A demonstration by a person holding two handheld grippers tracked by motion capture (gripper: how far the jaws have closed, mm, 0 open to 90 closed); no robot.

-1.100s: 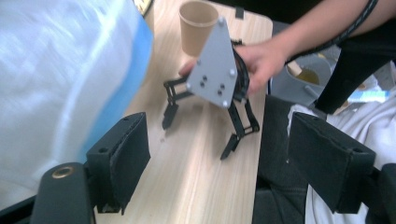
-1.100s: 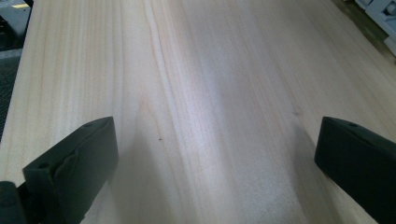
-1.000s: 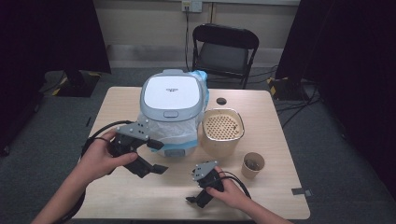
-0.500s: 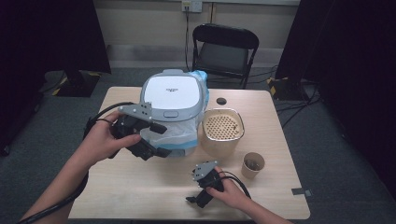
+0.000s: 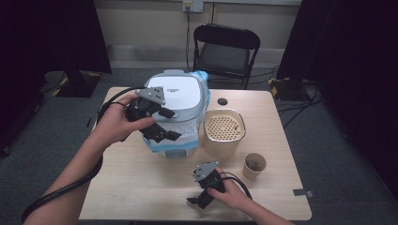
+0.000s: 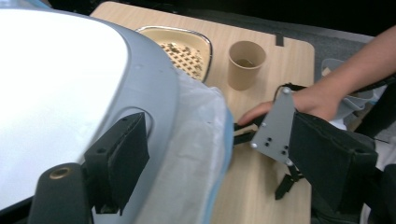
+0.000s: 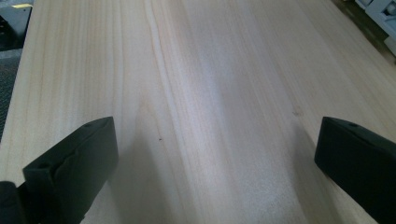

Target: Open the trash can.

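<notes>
Two handheld tongs are in use at the table [image 5: 141, 187].

1. Left gripper [image 5: 174, 125]: its jaws stand apart and have just been opening. In the left gripper view [image 6: 224, 177], the left jaw lies against the grey rim of the lid [image 6: 56, 70]. The right jaw hangs off to the side, clear of the bin. The rim's edge and the white liner bag [image 6: 196, 154] sit in the gap, with no pinch visible on either.

2. Right gripper [image 5: 197, 202]: its jaws are spread wide over bare tabletop, with nothing between them in the right gripper view [image 7: 210, 154].

3. Left hand [image 5: 117, 123]: it is raised above the table at the bin's left side. The forearm comes in from the near left, and the gripper points right across the lid's near edge.

4. Right hand [image 5: 230, 194]: it is low at the near edge of the table, and its gripper points left.

5. Lidded bin [image 5: 176, 93]: it stands upright at the far left-centre of the table with the lid closed. The lid's longer span runs near to far, and the liner is bunched around the body below the rim.

6. Perforated beige basket [image 5: 224, 129]: it sits just right of the bin. A paper cup [image 5: 254, 165] stands near it, towards the near right.
</notes>
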